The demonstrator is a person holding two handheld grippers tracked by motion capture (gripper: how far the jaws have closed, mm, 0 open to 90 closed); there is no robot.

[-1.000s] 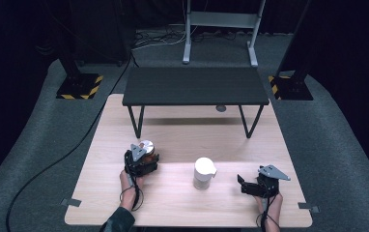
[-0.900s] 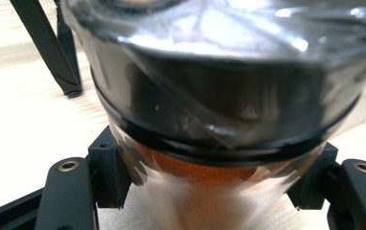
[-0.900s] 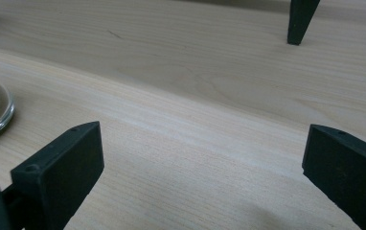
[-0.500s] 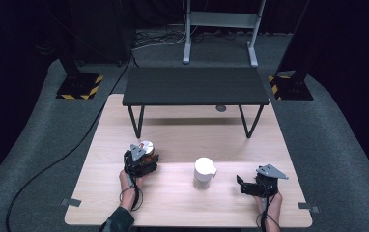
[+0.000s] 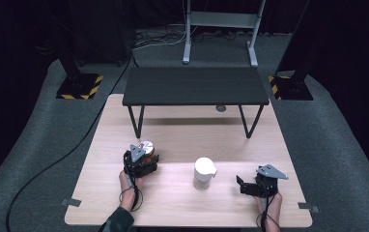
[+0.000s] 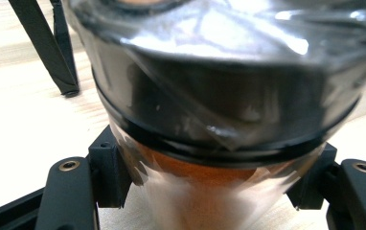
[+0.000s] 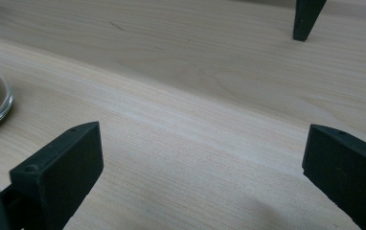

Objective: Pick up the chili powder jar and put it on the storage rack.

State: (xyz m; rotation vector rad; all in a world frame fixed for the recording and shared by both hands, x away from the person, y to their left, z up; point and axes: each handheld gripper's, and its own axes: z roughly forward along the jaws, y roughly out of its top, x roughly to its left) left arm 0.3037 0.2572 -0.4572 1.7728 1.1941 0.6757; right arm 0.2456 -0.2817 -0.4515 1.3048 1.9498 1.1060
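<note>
- My left gripper (image 5: 143, 158) sits at the left of the wooden table (image 5: 173, 145), and its jaws are pinched on a jar (image 5: 147, 149) with a black lid band and a shiny top.
- In the left gripper view the jar (image 6: 210, 158) stands upright between my two jaws, each pressing a side of its amber lower body; clear film seems to wrap the lid, though the picture is too close and blurred to be sure.
- Just behind that jar, the low black bench (image 5: 194, 86) stands across the far half of the table, one of its legs (image 6: 47, 48) showing past the jar.
- Near the table's middle a white lidded container (image 5: 204, 172) stands upright, well apart from the jar and between my two hands.
- My right gripper (image 5: 246, 185) lies at the right, pointing toward that container, near it but not touching.
- In the right gripper view (image 7: 200, 177) its jaws are spread wide over bare wood with nothing between them.
</note>
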